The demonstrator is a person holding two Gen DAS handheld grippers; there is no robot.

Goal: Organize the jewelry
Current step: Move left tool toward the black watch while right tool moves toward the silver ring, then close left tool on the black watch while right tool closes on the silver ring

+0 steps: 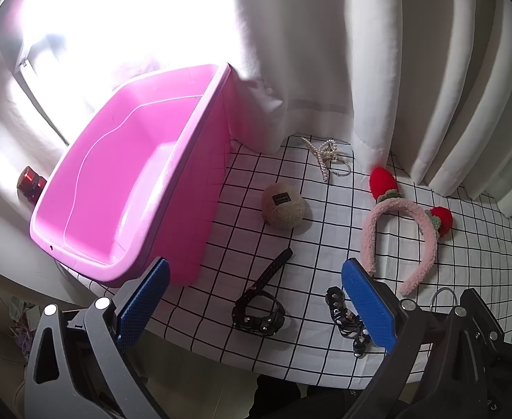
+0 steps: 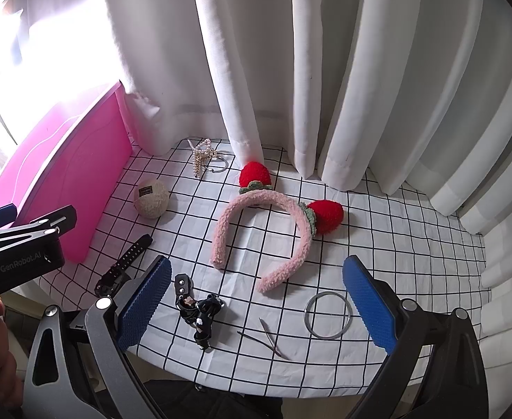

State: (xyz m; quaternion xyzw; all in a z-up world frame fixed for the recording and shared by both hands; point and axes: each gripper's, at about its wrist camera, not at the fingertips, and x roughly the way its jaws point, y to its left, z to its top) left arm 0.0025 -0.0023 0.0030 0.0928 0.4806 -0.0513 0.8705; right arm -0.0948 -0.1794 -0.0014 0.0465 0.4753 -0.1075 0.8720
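A pink bin point(image 1: 123, 188) stands at the table's left; it also shows in the right wrist view point(image 2: 64, 174). On the checked cloth lie a pink strawberry headband point(image 1: 395, 237) point(image 2: 263, 230), a black watch point(image 1: 259, 296) point(image 2: 123, 265), a black beaded piece point(image 1: 346, 317) point(image 2: 200, 310), a beige fuzzy ball point(image 1: 284, 209) point(image 2: 151, 199), pearl jewelry point(image 1: 326, 157) point(image 2: 202, 157), a silver bangle point(image 2: 329, 316) and thin tweezers point(image 2: 270, 338). My left gripper point(image 1: 256, 300) is open above the watch. My right gripper point(image 2: 256, 300) is open above the table's front edge, empty.
White curtains point(image 2: 326, 70) hang close behind the table. A red object point(image 1: 29, 183) sits left of the bin. The table's front edge point(image 1: 238, 363) runs just under both grippers. The left gripper's body point(image 2: 22, 244) reaches into the right wrist view at left.
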